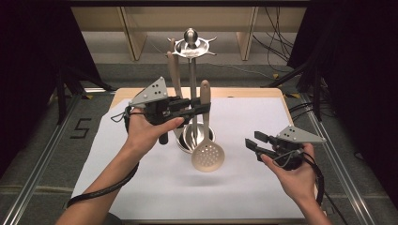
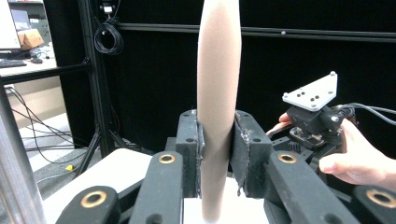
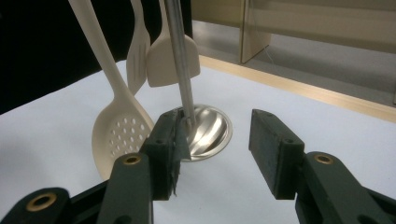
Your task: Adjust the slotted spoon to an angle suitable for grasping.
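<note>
Covering most of the desk (image 1: 141, 93) is a white sheet (image 1: 155, 187), and on it stands a steel rack (image 1: 192, 70) with a round dish base (image 3: 210, 130) and a crown of hooks at the top. Two pale utensils, a slotted turner (image 3: 137, 56) and a spatula (image 3: 170, 60), hang beside its pole. Next in size is the skimmer (image 1: 207, 152), a beige spoon with a perforated bowl, which is off the sheet and upright, its bowl hanging in front of the base and just to the right of it. The left hand-held gripper (image 1: 199, 108) is closed partway on the skimmer's handle (image 2: 217, 93), both pads pressing its sides near the upper end, so the skimmer hangs from that grip alone. The right hand-held gripper (image 1: 251, 143) hovers low at the right of the desk, its jaws spread wide with nothing between them, aimed toward the base. By my reading, the step in hand is carrying the skimmer to or from the rack; which of the two I cannot tell. If it is being hung, the next move calls for raising the handle's tip to a free hook and lining up its hole, which is not visible here, while keeping the bowl clear of the pole and the hanging utensils.
</note>
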`<state>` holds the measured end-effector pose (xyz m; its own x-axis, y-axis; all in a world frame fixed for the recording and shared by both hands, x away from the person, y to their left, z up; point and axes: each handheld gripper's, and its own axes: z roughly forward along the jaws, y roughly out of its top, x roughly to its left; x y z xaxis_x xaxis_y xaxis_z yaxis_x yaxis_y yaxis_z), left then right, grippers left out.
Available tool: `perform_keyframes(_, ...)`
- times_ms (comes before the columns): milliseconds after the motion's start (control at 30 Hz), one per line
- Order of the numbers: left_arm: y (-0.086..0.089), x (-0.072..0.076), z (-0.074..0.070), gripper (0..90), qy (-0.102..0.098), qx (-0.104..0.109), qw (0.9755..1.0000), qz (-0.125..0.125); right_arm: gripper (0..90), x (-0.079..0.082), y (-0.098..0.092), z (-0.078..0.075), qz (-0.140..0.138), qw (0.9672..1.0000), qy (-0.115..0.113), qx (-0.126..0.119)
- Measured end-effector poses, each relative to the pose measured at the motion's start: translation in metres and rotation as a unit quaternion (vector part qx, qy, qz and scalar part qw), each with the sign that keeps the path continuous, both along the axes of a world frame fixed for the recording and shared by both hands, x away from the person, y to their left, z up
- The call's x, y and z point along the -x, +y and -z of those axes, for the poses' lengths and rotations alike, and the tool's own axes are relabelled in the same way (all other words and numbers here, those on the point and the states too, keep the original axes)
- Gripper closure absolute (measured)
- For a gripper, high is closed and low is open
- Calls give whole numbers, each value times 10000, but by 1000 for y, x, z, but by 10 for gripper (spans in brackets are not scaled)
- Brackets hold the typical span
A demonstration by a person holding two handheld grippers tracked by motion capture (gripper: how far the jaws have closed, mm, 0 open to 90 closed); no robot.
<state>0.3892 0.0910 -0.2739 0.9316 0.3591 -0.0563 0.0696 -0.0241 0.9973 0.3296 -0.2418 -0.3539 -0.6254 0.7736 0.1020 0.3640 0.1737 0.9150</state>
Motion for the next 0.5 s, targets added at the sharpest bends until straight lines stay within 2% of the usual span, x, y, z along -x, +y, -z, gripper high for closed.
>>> perform_keyframes(100, 2, 0, -1, 736, -26, 17, 10000, 11, 544, -1, -2, 0, -37, 9999, -111, 75)
perform_keyframes(233, 3, 0, -3, 736, -31, 22, 10000, -4, 544, -2, -2, 1, -77, 9998, -155, 51)
perform_keyframes(333, 5, -1, -4, 736, -35, 11, 10000, -35, 543, -1, -2, 2, -75, 10000, -52, 8)
perform_keyframes(367, 5, -1, -4, 736, -29, 12, 10000, -36, 543, 0, -2, 2, -25, 10000, 68, -47)
perform_keyframes(467, 5, -1, -4, 735, -27, 12, 10000, -30, 544, -2, -4, 2, -28, 9999, -83, 62)
perform_keyframes(500, 5, -1, -4, 736, -29, 7, 10000, -32, 544, -2, -3, 3, 5, 10000, -90, -7)
